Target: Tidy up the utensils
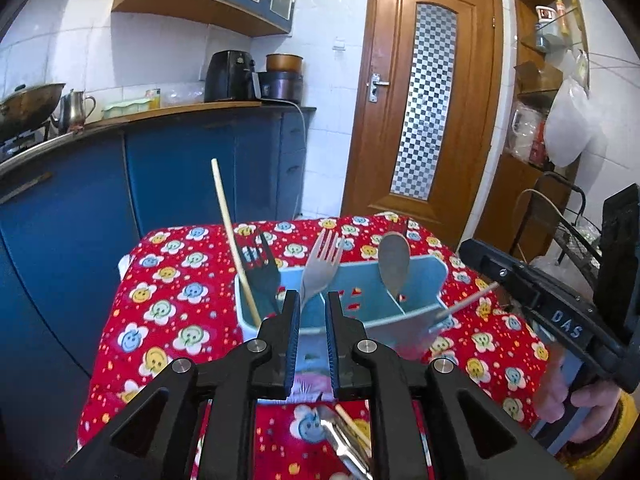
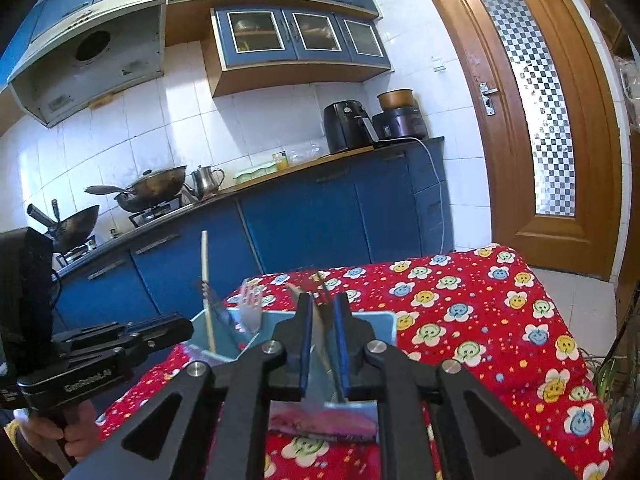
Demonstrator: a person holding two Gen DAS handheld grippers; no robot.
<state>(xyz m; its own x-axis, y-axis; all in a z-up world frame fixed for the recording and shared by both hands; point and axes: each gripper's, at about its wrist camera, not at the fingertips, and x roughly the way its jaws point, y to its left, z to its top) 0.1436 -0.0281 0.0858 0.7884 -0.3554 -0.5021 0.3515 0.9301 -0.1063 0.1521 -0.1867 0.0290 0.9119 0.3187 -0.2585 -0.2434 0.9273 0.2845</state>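
A light blue utensil caddy [image 1: 424, 270] [image 2: 386, 320] stands on the red flower-print tablecloth [image 1: 172, 304]. Its left section holds a wooden chopstick [image 1: 230, 232] and a dark fork [image 1: 262, 268]. A pale fork [image 1: 322, 260] stands in the middle and a spoon [image 1: 394, 260] on the right. My left gripper [image 1: 313, 300] is just in front of the pale fork, jaws slightly apart, gripping nothing. My right gripper [image 2: 323, 312] is open a little around the edge-on spoon [image 2: 318, 344], with gaps on both sides. A thin stick [image 1: 468, 300] leans out of the caddy's right corner.
More metal utensils and chopsticks [image 1: 344, 436] lie on the cloth below my left gripper. Blue kitchen cabinets [image 1: 192, 176] with woks and a kettle are behind the table, and a wooden door [image 1: 424, 100] is at the back right. A wire rack [image 1: 576, 232] stands right.
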